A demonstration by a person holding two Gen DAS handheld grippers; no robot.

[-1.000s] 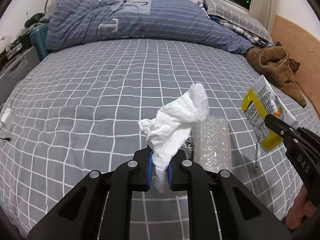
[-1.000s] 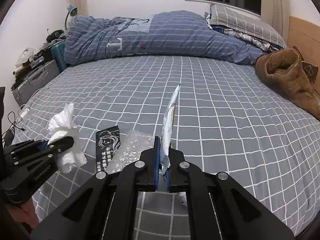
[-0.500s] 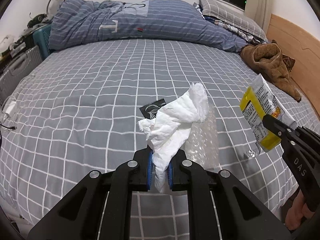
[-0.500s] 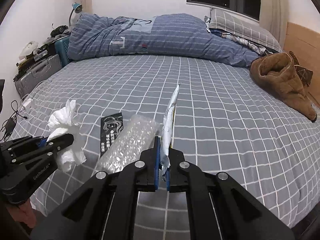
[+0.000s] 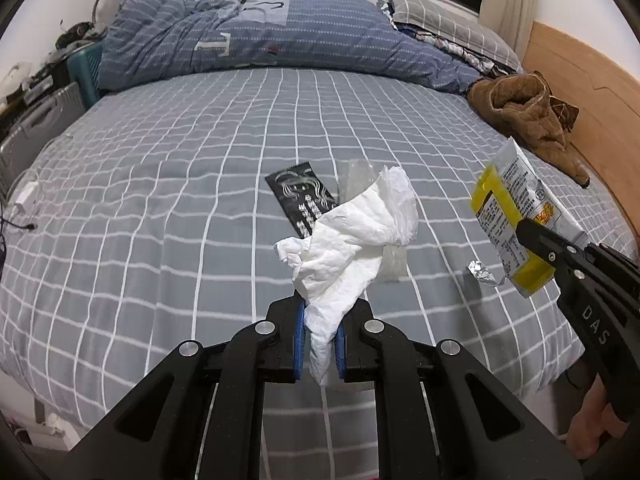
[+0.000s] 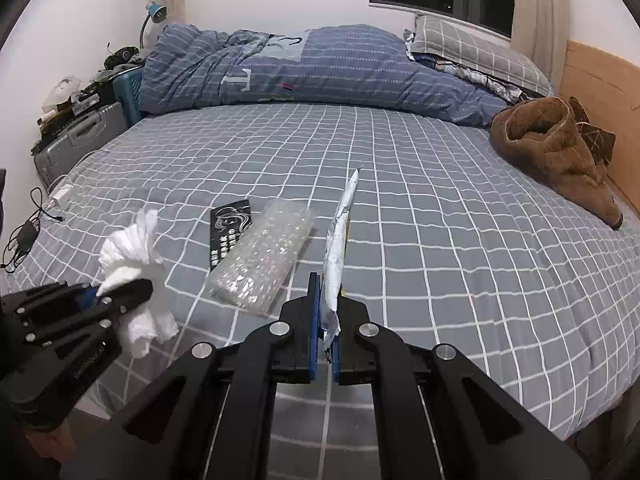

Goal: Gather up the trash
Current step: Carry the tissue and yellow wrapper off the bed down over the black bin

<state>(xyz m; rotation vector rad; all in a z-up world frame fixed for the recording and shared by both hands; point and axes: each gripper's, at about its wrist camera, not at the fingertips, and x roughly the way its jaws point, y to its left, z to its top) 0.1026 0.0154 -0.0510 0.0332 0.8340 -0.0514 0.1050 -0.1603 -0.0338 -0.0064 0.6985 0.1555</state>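
My left gripper [image 5: 319,334] is shut on a crumpled white tissue [image 5: 352,236] and holds it above the near edge of the bed. My right gripper [image 6: 326,322] is shut on a yellow and white snack wrapper [image 6: 340,236], seen edge-on; it shows flat in the left wrist view [image 5: 516,216]. On the grey checked bedsheet [image 6: 440,240] lie a black sachet [image 5: 300,200], a clear bubble-wrap piece [image 6: 262,258] and a small foil scrap [image 5: 482,274]. The left gripper with the tissue [image 6: 136,276] shows at the left of the right wrist view.
A blue striped duvet [image 5: 260,40] and pillows [image 5: 448,24] lie at the far side. A brown fleece garment [image 5: 528,116] sits at the right by the wooden headboard [image 5: 592,92]. A grey suitcase [image 6: 76,140] and cables [image 6: 28,232] are at the left.
Both grippers have pulled back from the bed with their trash held. The black sachet and foil scrap have come into the left wrist view.
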